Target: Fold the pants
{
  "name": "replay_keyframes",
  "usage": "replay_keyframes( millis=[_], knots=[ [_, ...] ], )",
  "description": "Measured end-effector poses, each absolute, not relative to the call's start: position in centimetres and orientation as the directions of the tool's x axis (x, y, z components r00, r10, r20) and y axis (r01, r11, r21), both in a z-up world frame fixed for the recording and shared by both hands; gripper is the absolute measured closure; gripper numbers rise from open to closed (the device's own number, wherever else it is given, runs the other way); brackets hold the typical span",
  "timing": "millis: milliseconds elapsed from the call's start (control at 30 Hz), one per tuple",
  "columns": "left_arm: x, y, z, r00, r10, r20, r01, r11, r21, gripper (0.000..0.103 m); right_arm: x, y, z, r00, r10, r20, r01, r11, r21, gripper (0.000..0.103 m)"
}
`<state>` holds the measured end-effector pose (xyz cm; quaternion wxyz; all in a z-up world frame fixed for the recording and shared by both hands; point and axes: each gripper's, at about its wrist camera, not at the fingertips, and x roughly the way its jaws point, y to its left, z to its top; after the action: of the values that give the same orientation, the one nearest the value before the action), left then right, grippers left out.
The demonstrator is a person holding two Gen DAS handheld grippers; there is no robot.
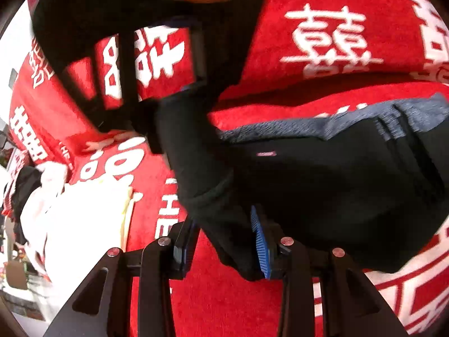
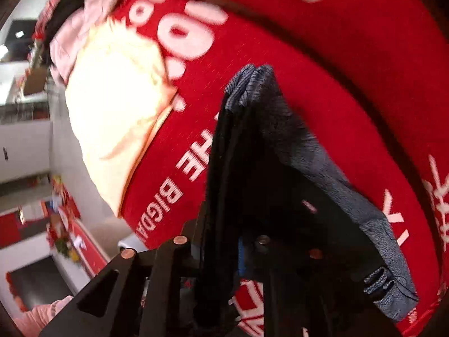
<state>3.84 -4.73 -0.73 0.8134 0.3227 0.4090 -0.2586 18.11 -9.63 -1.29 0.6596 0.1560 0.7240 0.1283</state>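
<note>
Black knit fabric, the pants (image 1: 322,185), is clamped in both of my claws and lifted partly clear of the red blanket (image 1: 322,5) that carries everything. My left claw (image 1: 224,241) is closed on a dark hem or cuff, with the blue pad on one finger pressed against the cloth. My right claw (image 2: 235,252) is closed on a bunched edge of the same garment, whose grey waistband (image 2: 387,233) droops beside it. Risk one: the thick bunch in the right claw may slip out if the layers are gripped unevenly. Risk two: pulling the claws apart unequally would skew the fold line and leave the legs misaligned. Risk three: the hanging waistband could drag on the blanket and wrinkle it. Count: one pair of pants, one red blanket, two claws, one cream cloth (image 2: 118,106) lying near the blanket's far edge, with a pink cloth (image 2: 75,42) behind it.
</note>
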Motion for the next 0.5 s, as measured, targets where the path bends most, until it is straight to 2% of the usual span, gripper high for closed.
replay_keyframes(
  millis=[267,500],
  knots=[
    [-0.9,-9.3,5.5,0.475,-0.322,-0.819,0.777,0.590,0.219,0.065,8.2,-20.0,4.2,0.243,0.580,-0.778,0.177,0.762,0.623,0.086],
    [-8.5,-17.9,9.4,0.317,-0.470,-0.824,0.906,0.407,0.117,0.065,-5.4,-31.1,7.3,0.501,0.529,-0.685,0.274,0.654,0.705,0.086]
  ],
)
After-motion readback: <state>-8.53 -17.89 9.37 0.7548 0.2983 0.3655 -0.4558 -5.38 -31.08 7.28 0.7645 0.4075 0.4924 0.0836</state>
